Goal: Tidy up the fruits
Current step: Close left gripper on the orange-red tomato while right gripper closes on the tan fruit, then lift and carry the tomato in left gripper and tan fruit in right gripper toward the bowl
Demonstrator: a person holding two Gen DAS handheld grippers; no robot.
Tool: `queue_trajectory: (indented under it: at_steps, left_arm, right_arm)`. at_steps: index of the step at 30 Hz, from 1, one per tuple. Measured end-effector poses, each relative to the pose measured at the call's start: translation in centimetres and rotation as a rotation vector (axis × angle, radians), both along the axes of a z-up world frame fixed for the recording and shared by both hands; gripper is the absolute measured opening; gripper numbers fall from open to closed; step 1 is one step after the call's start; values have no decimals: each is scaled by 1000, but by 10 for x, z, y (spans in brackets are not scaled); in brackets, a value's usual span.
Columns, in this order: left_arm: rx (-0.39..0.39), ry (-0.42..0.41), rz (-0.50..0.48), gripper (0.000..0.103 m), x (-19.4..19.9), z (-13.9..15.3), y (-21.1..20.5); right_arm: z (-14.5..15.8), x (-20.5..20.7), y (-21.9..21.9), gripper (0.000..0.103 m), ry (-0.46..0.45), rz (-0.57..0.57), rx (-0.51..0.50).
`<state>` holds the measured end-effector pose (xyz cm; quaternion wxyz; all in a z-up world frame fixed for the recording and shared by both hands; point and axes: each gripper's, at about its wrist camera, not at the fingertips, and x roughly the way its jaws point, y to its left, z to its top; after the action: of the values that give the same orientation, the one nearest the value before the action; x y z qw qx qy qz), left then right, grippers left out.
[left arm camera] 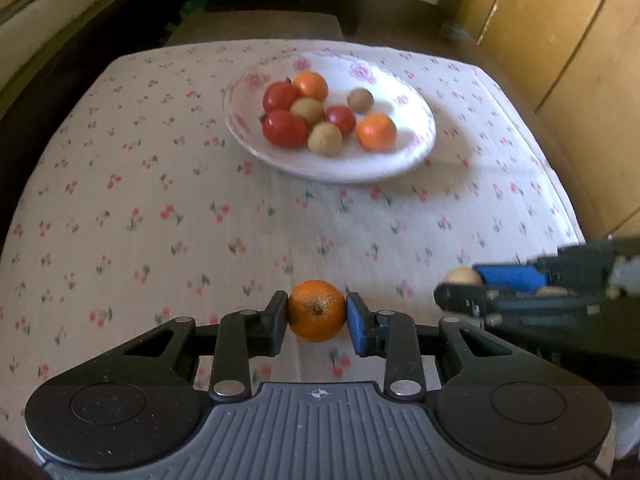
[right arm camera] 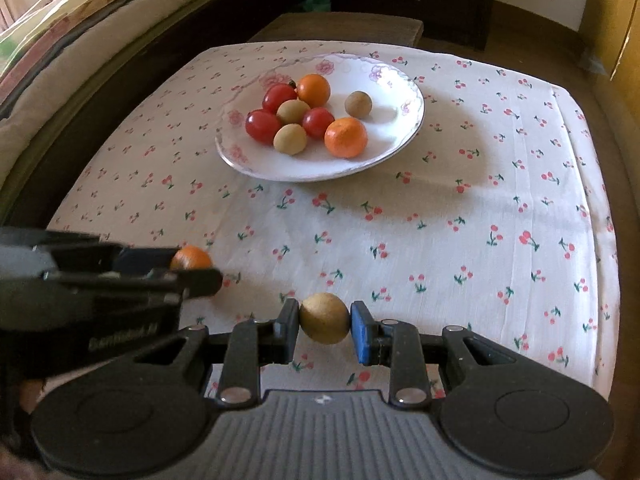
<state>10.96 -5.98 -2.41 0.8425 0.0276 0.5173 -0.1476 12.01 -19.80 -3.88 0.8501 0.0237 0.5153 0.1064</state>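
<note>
Left gripper (left arm camera: 317, 317) has its jaws closed on a small orange (left arm camera: 317, 311), held low over the desk near its front edge; right gripper (right arm camera: 325, 325) alongside, jaws clamped on a tan round fruit (right arm camera: 324, 318), also just above the cherry-print cloth (right arm camera: 460, 240). Farther back, approx. centre of the desk, sits a white floral plate (right arm camera: 408, 96) w/ 2 more oranges, 3 red tomatoes & 3 tan fruits, most bunched on its left side, one tan fruit apart at right. Bed (right arm camera: 60, 40) runs along the left, wooden cabinet (left arm camera: 560, 40) at right.
</note>
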Motion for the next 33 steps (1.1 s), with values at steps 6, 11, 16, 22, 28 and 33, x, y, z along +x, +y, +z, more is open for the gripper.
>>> queue_trajectory:
  at_steps: [6,11,16,22,28,33]
  left_arm:
    - [1,16,-10,40,-9,-5,0]
    - [13,15,-18,43,-8,-8,-4]
    - [13,9,-5,53,-7,-7,-4]
    - [20,12,21,57,-3,-9,-4]
    - [50,-3,10,53,-5,-11,-6]
    - [65,-12,2,52,-7,-11,-8]
  right_arm:
    - [-3,-5,-1,30,28,5,0]
    - [-8,-2,0,30,38,7,-14]
    - [-7,1,-2,33,39,-7,-12]
    - [-8,4,-4,35,37,-25,-7]
    - [-9,5,-1,36,24,-33,-18]
    - [-10,4,-2,36,18,-41,-14]
